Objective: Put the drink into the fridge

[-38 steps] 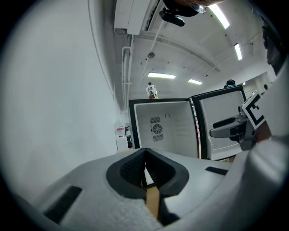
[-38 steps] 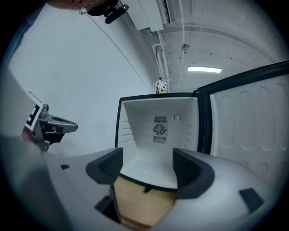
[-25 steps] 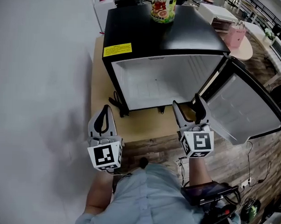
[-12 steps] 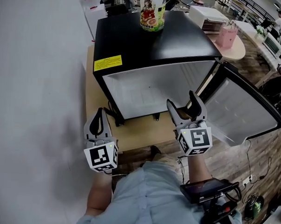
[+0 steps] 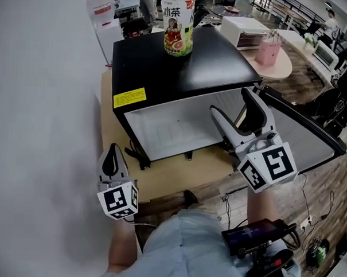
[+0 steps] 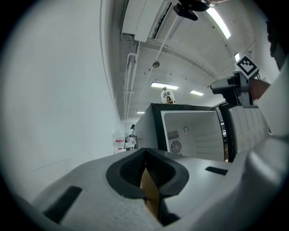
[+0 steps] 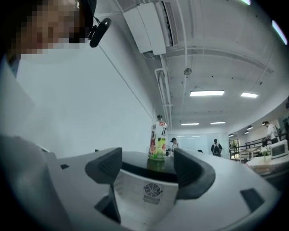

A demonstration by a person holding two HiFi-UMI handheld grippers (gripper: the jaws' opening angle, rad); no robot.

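The drink bottle (image 5: 177,24), with a colourful fruit label, stands upright on top of the black mini fridge (image 5: 171,66). It shows small above the fridge in the left gripper view (image 6: 168,96) and between the jaws in the right gripper view (image 7: 157,140). The fridge's white inside (image 5: 174,126) is bare and its door (image 5: 303,135) hangs open to the right. My right gripper (image 5: 239,112) is raised in front of the fridge opening, open and empty. My left gripper (image 5: 111,160) hangs low at the left over the wooden platform, shut on nothing.
The fridge sits on a low wooden platform (image 5: 178,172) against a white wall (image 5: 43,100). A round table (image 5: 280,56) with a pink cup (image 5: 268,50) and a white box (image 5: 244,30) stand behind. Cables (image 5: 308,215) lie on the floor at right.
My right gripper has risen and moved forward toward the fridge opening. My left gripper has dropped slightly and drifted left. The head view has tilted up, showing more of the bottle.
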